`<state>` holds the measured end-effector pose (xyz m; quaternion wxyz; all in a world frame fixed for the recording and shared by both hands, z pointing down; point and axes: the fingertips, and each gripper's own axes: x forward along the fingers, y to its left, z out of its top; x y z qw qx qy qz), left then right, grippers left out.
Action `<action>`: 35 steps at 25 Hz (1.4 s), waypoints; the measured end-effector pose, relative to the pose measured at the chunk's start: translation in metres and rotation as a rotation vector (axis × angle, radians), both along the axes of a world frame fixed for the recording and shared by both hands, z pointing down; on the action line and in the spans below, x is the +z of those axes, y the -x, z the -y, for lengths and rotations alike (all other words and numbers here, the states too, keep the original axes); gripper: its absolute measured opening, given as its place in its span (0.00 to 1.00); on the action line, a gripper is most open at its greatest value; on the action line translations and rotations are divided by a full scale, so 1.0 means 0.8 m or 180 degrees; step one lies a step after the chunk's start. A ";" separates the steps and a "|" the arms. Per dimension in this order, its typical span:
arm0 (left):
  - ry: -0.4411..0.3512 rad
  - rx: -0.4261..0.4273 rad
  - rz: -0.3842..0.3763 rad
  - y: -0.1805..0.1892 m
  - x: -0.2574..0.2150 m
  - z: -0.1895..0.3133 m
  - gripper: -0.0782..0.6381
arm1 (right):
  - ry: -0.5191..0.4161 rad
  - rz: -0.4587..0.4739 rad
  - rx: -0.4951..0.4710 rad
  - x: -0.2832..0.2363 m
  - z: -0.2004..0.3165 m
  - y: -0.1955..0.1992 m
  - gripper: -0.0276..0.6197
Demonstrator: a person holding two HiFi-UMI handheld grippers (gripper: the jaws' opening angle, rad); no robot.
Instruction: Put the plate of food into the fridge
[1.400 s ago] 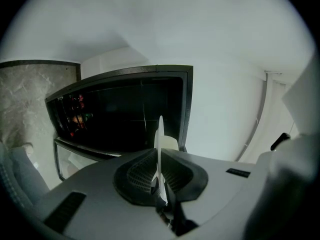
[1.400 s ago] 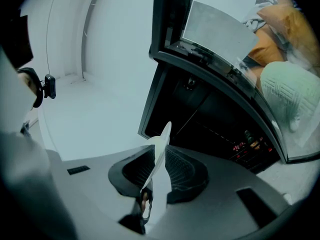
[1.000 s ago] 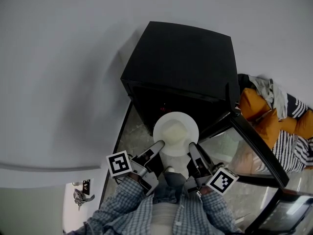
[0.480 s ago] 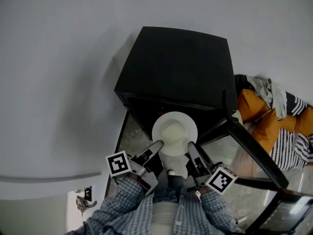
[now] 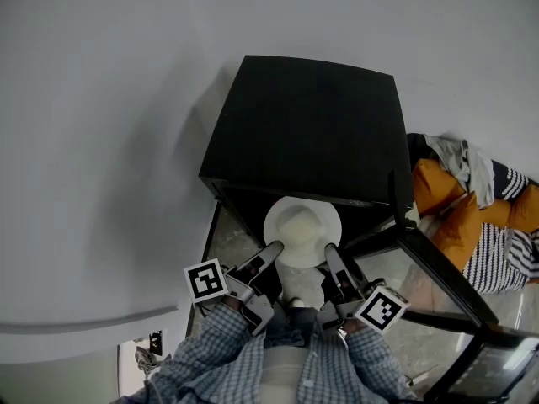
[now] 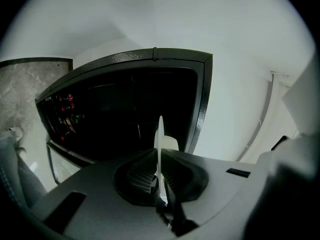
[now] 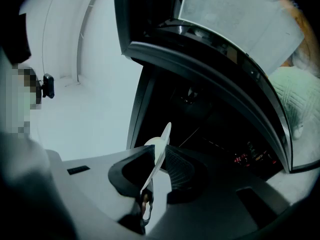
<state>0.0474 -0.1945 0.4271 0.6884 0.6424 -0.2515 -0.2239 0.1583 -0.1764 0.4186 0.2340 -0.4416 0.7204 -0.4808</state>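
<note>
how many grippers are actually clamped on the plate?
2. The left gripper pinches the plate at its near-left rim, and the right gripper pinches its near-right rim.

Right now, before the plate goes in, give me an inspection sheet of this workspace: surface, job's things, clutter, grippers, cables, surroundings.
Surface: grey marbled floor in front of the fridge; no table in view.
Job's things: white round plate bearing a pale mound of food, held at the mouth of the black box-shaped fridge; its dark-framed glass door stands open to the right.
Clutter: orange cushions, striped fabric and a pale crumpled cloth beside the fridge.
Grippers: left gripper and right gripper each shut on the plate's rim.
Cables: nothing seen.
Surroundings: plain white wall.
</note>
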 end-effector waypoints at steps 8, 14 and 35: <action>-0.0006 0.0036 -0.0027 0.006 0.003 0.018 0.13 | -0.0010 -0.0028 0.0076 -0.001 0.017 0.007 0.15; 0.0015 0.0026 -0.0025 0.010 0.008 0.031 0.13 | -0.0010 -0.0109 0.0087 -0.002 0.031 0.010 0.15; -0.0004 -0.0072 0.0061 0.017 0.040 0.071 0.13 | 0.0091 -0.0268 0.0101 0.033 0.074 0.017 0.15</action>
